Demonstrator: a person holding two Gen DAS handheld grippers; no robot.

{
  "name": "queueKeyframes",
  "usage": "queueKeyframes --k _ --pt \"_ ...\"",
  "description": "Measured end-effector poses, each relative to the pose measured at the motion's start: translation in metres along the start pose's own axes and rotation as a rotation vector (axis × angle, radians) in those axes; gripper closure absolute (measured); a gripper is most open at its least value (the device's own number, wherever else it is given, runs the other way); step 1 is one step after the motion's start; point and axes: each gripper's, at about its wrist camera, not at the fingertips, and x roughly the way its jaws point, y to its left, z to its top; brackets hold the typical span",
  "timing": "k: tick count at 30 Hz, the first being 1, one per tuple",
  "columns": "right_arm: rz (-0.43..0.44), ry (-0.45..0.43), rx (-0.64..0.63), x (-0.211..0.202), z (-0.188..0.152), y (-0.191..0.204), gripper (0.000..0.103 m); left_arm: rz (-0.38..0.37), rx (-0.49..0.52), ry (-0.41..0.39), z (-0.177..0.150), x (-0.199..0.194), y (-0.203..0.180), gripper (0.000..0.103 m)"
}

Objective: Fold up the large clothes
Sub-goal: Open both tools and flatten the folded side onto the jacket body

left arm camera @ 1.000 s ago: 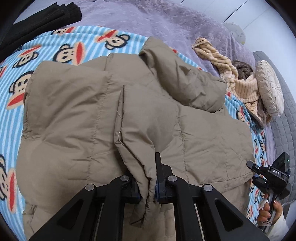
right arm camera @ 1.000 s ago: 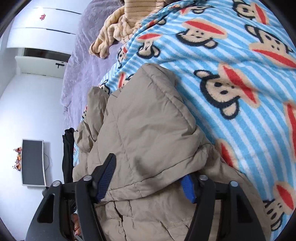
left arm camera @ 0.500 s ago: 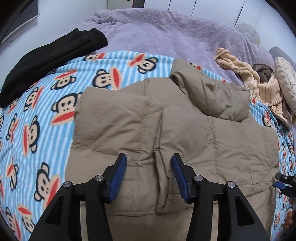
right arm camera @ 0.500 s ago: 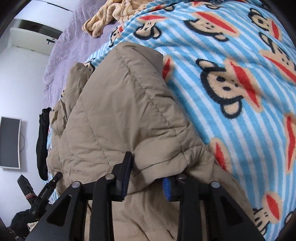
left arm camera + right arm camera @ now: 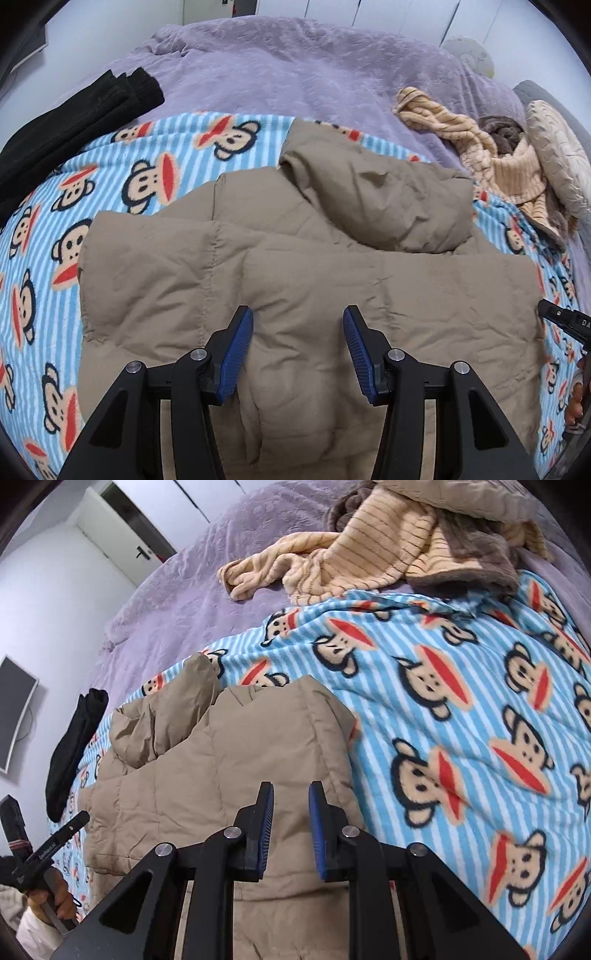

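Both jaws empty: left gripper (image 5: 298,350) apart, right gripper (image 5: 291,827) closing; door (image 5: 122,535) only right view

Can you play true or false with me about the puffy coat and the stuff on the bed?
1. The tan puffy coat lies on the monkey blanket. True.
2. The left gripper is squeezing the coat. False: its jaws stand apart, nothing pinched.
3. The black clothes lie on top of the coat. False: they lie apart from it, at the blanket's edge.
4. A striped yellow garment lies crumpled on the purple cover. True.
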Motion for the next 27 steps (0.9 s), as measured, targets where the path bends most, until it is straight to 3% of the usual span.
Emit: queueKeyframes --k 3,9,18,21,23,27 --pt "-0.031 0.039 -0.038 0.031 0.007 0.002 0.081 -0.011 -0.023 0.026 -0.004 0.022 0.006 0.050" --pt "-0.090 0.088 0.002 0.078 0.007 -0.024 0.085 0.006 0.023 0.019 -0.004 0.038 -0.003 0.039" --pt "-0.105 0.083 0.017 0.077 0.006 -0.026 0.079 0.068 0.039 0.004 -0.005 0.019 -0.004 0.038" --pt "-0.120 0.082 -0.011 0.064 0.002 -0.020 0.058 0.088 0.042 -0.011 -0.011 0.001 0.000 0.038" --pt "-0.141 0.064 -0.035 0.051 -0.005 -0.014 0.035 0.099 0.035 -0.013 -0.017 -0.010 0.005 0.038" --pt "-0.195 0.049 -0.087 0.029 -0.025 -0.006 0.035 0.136 0.042 0.016 -0.034 -0.016 0.013 0.038"
